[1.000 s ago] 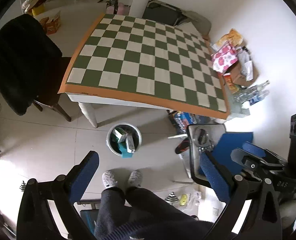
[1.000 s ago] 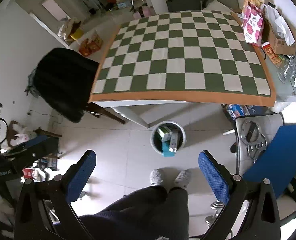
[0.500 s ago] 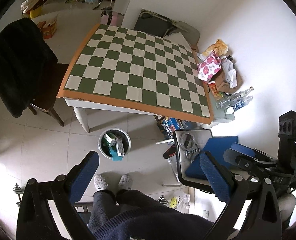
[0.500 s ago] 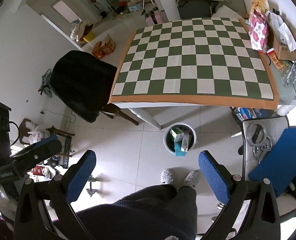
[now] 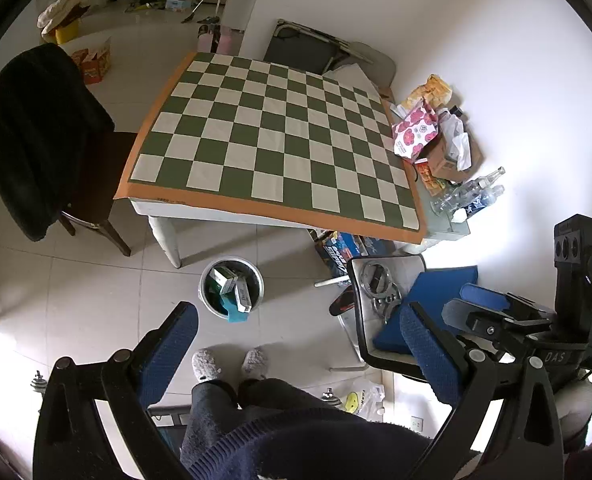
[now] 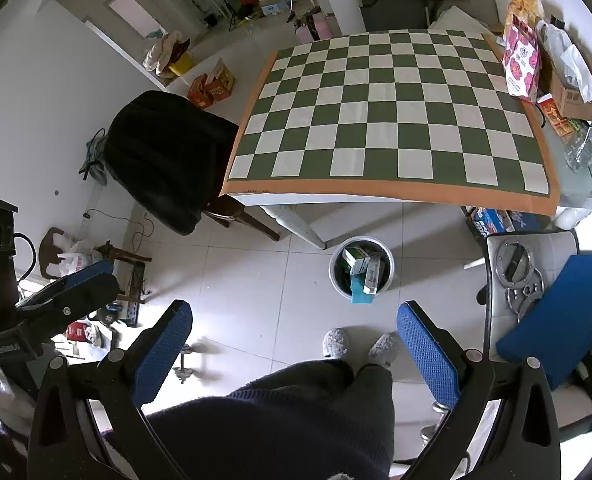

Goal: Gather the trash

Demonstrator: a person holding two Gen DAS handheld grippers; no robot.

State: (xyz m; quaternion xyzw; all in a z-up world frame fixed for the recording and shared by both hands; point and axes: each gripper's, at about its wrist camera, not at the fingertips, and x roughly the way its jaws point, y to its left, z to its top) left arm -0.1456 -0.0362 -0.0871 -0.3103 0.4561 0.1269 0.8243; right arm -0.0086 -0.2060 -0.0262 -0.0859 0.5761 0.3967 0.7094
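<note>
A round grey trash bin [image 5: 256, 276] stands on the floor by the table's front leg and holds several small boxes; it also shows in the right wrist view [image 6: 390, 270]. The checkered tablecloth [image 5: 272, 140] is bare, also in the right wrist view [image 6: 387, 116]. My left gripper [image 5: 296, 348] is open and empty, held high above the floor over my legs. My right gripper [image 6: 294, 344] is open and empty at the same height. The right gripper's body shows in the left wrist view [image 5: 535, 320], and the left gripper's body shows in the right wrist view [image 6: 48, 304].
A pile of bags, a cardboard box and plastic bottles [image 5: 443, 148] lies along the table's right edge. A black chair [image 5: 36, 132] stands left of the table. A blue-cushioned chair [image 5: 419, 304] with metal rings is right of the bin. Clutter lies on the floor at left [image 6: 80, 256].
Both grippers have risen and pulled back from the table, so the table and bin look smaller. Both stay open and empty.
</note>
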